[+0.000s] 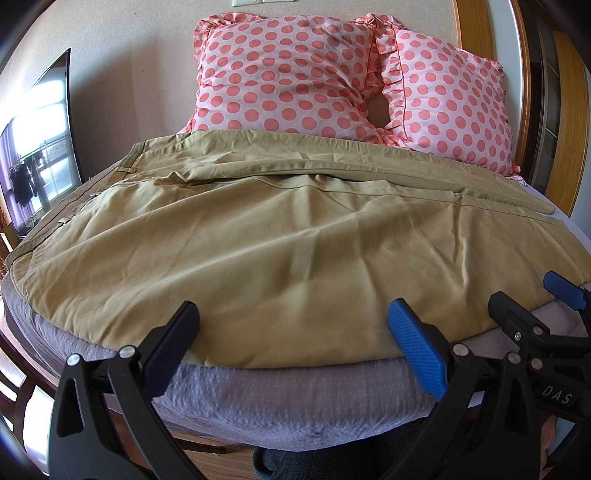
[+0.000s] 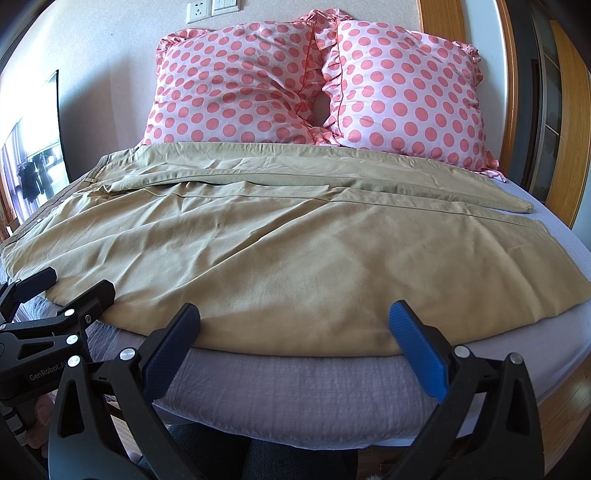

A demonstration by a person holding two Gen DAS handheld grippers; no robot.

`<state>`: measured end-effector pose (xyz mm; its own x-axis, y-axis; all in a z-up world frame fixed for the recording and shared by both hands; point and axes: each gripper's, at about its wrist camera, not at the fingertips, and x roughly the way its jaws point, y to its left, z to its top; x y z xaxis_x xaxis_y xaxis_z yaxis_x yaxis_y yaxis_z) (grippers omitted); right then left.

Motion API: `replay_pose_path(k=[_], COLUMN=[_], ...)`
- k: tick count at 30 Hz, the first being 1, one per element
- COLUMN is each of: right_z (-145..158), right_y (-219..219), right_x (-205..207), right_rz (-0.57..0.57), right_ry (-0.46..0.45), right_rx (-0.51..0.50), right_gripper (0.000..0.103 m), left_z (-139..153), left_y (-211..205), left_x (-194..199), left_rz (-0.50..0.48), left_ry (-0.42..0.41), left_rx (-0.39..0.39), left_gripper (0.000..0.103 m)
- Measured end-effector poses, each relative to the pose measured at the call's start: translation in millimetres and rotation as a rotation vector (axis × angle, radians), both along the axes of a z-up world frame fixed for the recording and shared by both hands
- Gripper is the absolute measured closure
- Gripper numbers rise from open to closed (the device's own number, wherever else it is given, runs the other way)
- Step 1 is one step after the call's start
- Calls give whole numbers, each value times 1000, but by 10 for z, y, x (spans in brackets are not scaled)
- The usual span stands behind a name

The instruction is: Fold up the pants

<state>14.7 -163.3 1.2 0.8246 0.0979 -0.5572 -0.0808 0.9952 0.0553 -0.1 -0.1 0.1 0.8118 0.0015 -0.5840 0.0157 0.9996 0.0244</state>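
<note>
Pants (image 1: 280, 236), tan, lie spread flat across a lavender bed (image 1: 295, 391), waistband left, polka-dot pillows (image 1: 288, 74) beyond. Left gripper (image 1: 291, 325) and right gripper (image 2: 295, 325) both gape wide at the near edge, holding nothing

A home bedroom: a bed (image 2: 295, 398) with two polka-dot pillows (image 2: 236, 85) against the wall, wooden door frame (image 2: 436, 22) beside

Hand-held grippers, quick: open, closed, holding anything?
Left hand-held gripper: open, holding nothing, at the pants' near edge.
Right hand-held gripper: open, holding nothing.
</note>
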Motion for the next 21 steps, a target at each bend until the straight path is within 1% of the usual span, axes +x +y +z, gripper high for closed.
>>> replay_pose_path(k=[8,13,15,16,19,21], right_z=[3,21,38,100,381,613], right_y=[2,6,-41,-90,-387,-631], right_x=[-2,-3,32,99,253,460], right_rz=[0,11,27,23,-43,-104], right_ry=[1,-11,14,28,-32,-56], right_rx=[1,1,5,7,21,0], right_gripper=[1,1,1,1,1,1], left_z=[1,45,57,88,248,390], left_y=[-1,12,41,80,187,225], left_x=[0,24,34,32,-25,-28], left_rz=[-1,-13,-5,12,25,37], left_ry=[0,19,28,22,-61,-123], left_rx=[1,-1,-10,-23,-62,-54], left_gripper=[2,2,2,2,2,2])
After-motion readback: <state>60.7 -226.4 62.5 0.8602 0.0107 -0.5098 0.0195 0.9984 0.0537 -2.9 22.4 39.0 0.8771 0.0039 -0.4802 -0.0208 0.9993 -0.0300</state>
